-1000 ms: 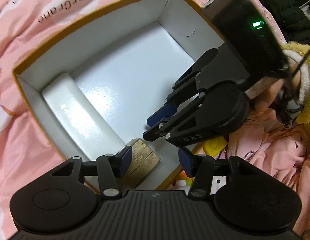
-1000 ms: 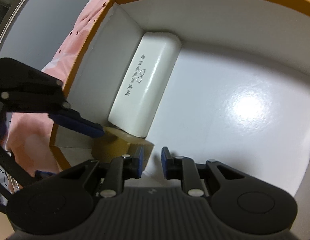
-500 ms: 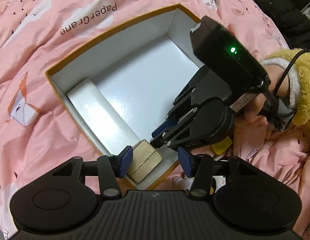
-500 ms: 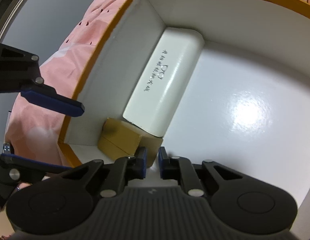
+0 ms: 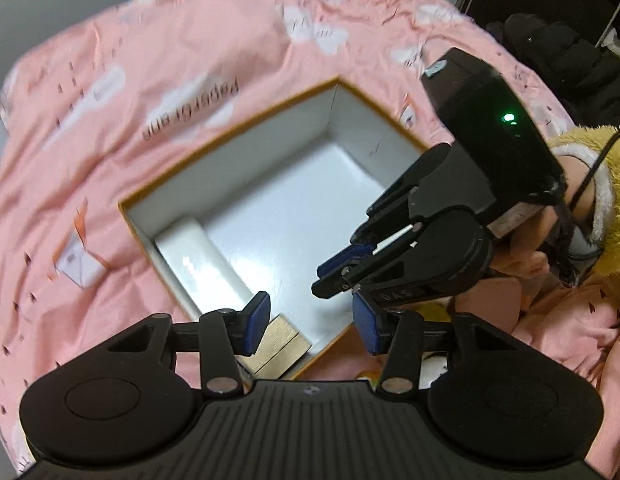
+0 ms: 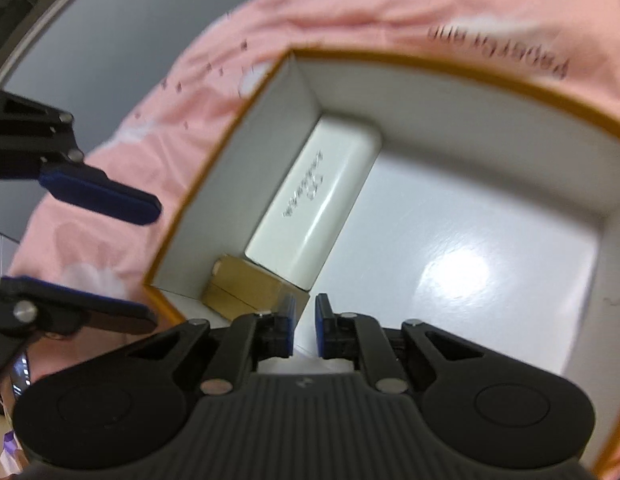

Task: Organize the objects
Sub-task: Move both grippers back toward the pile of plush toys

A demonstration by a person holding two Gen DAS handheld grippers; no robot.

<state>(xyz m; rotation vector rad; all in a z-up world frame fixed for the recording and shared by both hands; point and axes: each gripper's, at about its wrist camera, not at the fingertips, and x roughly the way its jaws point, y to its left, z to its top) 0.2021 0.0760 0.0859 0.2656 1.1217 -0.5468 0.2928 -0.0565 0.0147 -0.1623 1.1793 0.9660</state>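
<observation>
- While my left tongs stand open, their jaws having just narrowed on nothing, my right tongs are closed and empty.
- White case and tan box lie along one wall inside the open carton, on the pink bedsheet.

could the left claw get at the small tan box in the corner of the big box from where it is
Probably yes. The left claw is open, empty and above the tan box. The way down looks clear, but the white case and the big box's wall leave little room for the fingers.
</observation>
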